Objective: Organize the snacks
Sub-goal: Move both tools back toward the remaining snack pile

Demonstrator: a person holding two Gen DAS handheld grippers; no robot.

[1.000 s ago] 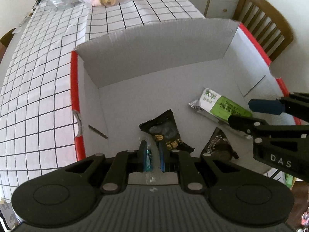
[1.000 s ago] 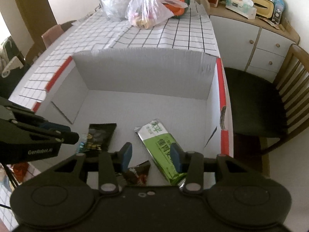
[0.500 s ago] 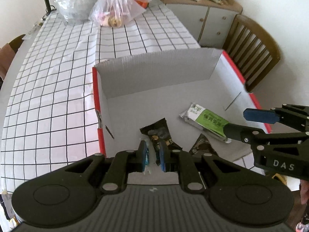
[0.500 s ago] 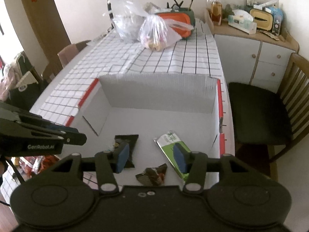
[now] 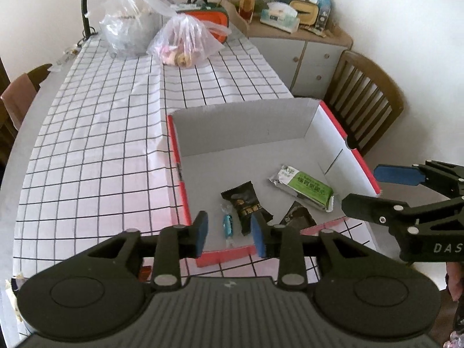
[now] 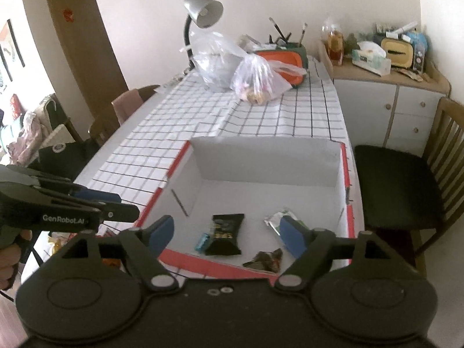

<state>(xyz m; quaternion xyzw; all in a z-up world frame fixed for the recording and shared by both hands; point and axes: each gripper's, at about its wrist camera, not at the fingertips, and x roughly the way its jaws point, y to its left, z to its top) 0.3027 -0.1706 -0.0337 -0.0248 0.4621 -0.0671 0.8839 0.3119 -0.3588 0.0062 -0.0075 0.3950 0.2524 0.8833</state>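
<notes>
A shallow white box with red edges (image 5: pixel 316 121) (image 6: pixel 269 156) sits on the checked tablecloth. Inside lie a small blue candy (image 5: pixel 228 224) (image 6: pixel 202 242), a black snack packet (image 5: pixel 246 203) (image 6: pixel 225 233), a green and silver packet (image 5: pixel 304 187) (image 6: pixel 275 219) and a dark crumpled wrapper (image 5: pixel 298 214) (image 6: pixel 265 259). My left gripper (image 5: pixel 229 233) is open and empty, held above the box's near edge. My right gripper (image 6: pixel 227 233) is open and empty, also back from the box; it shows at the right of the left wrist view (image 5: pixel 374 187).
At the table's far end stand plastic bags (image 5: pixel 179 43) (image 6: pixel 255 78), an orange case (image 6: pixel 285 61) and a desk lamp (image 6: pixel 203 14). A wooden chair (image 5: pixel 362 98) (image 6: pixel 400 179) is at the right. A cabinet with clutter (image 6: pixel 385 87) is behind it.
Both grippers pulled up and back from the box. The left gripper opened and left the blue candy lying in the box. The right gripper opened wider.
</notes>
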